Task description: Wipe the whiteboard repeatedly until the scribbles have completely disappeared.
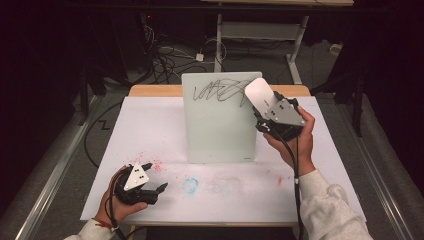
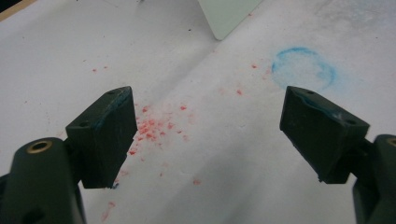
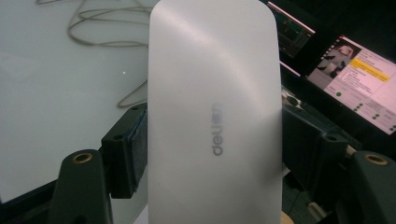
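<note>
A white glass board (image 1: 220,117) stands upright at the middle of the table, with black scribbles (image 1: 220,91) across its top. My right gripper (image 1: 267,112) is shut on a white oblong eraser (image 1: 259,95), held up at the board's top right corner by the scribbles. In the right gripper view the eraser (image 3: 215,116) sits clamped between both jaws, the board (image 3: 56,93) close behind it. My left gripper (image 1: 152,177) rests low at the front left of the table, open and empty. Its fingers (image 2: 105,135) stand wide apart over red specks (image 2: 154,126).
A white sheet (image 1: 150,130) covers the table and carries red crumbs (image 1: 155,165), a blue chalk ring (image 1: 190,185) and a small red mark (image 1: 279,181). Cables (image 1: 170,55) and desk legs (image 1: 295,50) lie on the floor beyond the far edge. A lit screen (image 3: 359,79) shows behind the eraser.
</note>
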Demonstrator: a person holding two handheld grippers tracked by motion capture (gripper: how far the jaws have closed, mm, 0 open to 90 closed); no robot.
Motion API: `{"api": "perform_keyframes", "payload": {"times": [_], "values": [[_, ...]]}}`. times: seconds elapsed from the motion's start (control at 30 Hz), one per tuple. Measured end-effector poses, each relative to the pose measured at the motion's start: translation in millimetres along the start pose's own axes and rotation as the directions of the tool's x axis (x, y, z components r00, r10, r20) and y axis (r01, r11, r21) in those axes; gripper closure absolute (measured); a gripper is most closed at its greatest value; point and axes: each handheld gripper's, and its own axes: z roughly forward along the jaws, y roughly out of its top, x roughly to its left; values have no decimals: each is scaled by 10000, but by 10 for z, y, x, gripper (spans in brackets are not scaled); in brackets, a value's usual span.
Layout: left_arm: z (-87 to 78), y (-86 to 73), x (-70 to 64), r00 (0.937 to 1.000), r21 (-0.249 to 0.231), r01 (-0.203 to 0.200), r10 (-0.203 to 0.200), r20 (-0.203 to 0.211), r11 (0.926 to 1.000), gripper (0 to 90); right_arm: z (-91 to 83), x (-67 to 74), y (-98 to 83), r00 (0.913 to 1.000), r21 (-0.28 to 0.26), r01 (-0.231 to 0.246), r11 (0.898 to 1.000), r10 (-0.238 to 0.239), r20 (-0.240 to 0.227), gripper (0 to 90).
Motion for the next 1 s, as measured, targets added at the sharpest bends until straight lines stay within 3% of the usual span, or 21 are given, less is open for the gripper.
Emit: {"api": "perform_keyframes", "payload": {"times": [0.13,0.33,0.43,0.6,0.67,0.7,0.8,0.9,0.97,1.0], "values": [[3,-3,-4,10000,59,-25,25,40,10000,182,82,-28,60,9996,79,-138,9999,136,232,308],[1,-8,-11,9999,82,-69,68,92,9999,183,172,43,49,9992,135,-121,9998,116,388,308],[5,-6,-15,9999,107,-93,92,95,9999,182,169,77,38,9997,124,-105,9999,102,236,309],[12,-5,-21,9999,165,-108,106,113,9998,182,146,285,-25,9981,304,608,9977,-607,-62,308],[13,-5,-23,9999,187,-107,105,129,9998,183,133,458,-76,9918,498,1235,9911,-1216,-405,308],[15,-5,-24,9998,207,-129,127,128,9997,183,133,458,-76,9918,498,1235,9911,-1216,-405,308],[18,-5,-27,9998,242,-160,156,154,9996,183,133,580,-87,9815,689,1874,9799,-1839,-533,308],[14,-5,-33,9997,249,-177,173,147,9995,183,145,525,-53,9840,731,1702,9827,-1655,-667,308],[14,-7,-32,9998,235,-150,146,152,9996,183,154,445,-6,9877,715,1551,9853,-1531,-329,308],[14,-8,-31,9998,230,-144,141,148,9996,183,164,337,61,9916,751,1294,9887,-1295,-37,308]]}}
